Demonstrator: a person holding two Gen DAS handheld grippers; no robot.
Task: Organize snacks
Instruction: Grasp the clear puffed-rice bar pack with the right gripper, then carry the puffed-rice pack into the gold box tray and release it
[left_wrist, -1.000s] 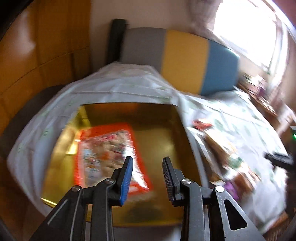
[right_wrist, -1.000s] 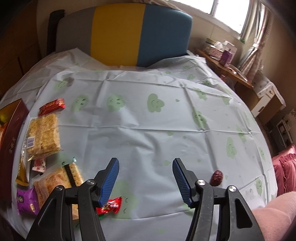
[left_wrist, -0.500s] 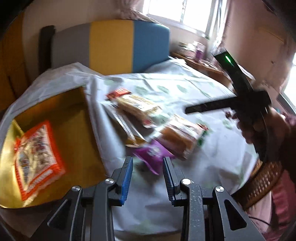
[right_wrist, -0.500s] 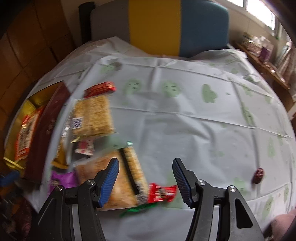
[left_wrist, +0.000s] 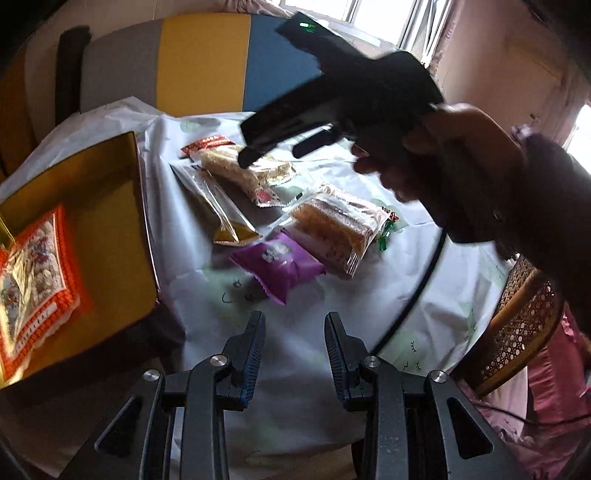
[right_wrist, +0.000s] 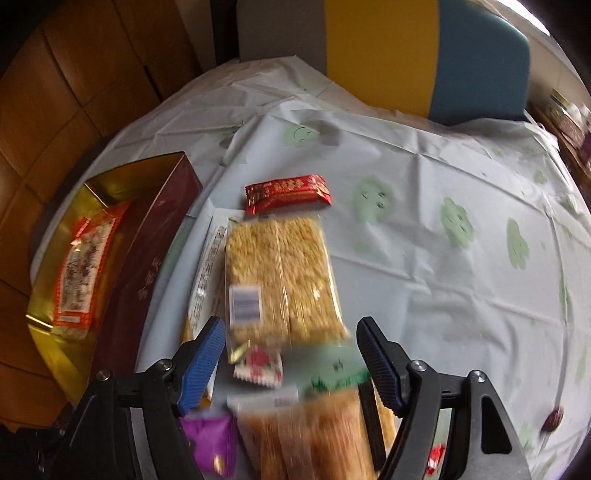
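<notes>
At the far left sits the open gold-lined box (left_wrist: 107, 206), its dark red wall (right_wrist: 147, 273) facing the snacks, with an orange-bordered packet (left_wrist: 33, 280) lying flat inside. Just right of the box, on the counter (right_wrist: 424, 258) with its pale cloth printed in green faces, a long clear-wrapped stick (left_wrist: 214, 199) lies beside the puffed-rice bar packet (right_wrist: 277, 273), and a red wrapper (right_wrist: 288, 192) sits at that packet's far end. The left gripper (left_wrist: 295, 347) hovers over bare cloth, jaws partly apart with nothing between them; the purple packet (left_wrist: 277, 262) lies just beyond its fingertips. A second crispy-bar packet (left_wrist: 332, 229) lies right of the purple one. The right gripper (right_wrist: 291, 350), held in a hand (left_wrist: 454, 155), is above the near end of the puffed-rice packet; its jaws are opening, the pads clear of everything, and a small red-and-white candy (right_wrist: 258, 365) lies on the counter below the gap.
</notes>
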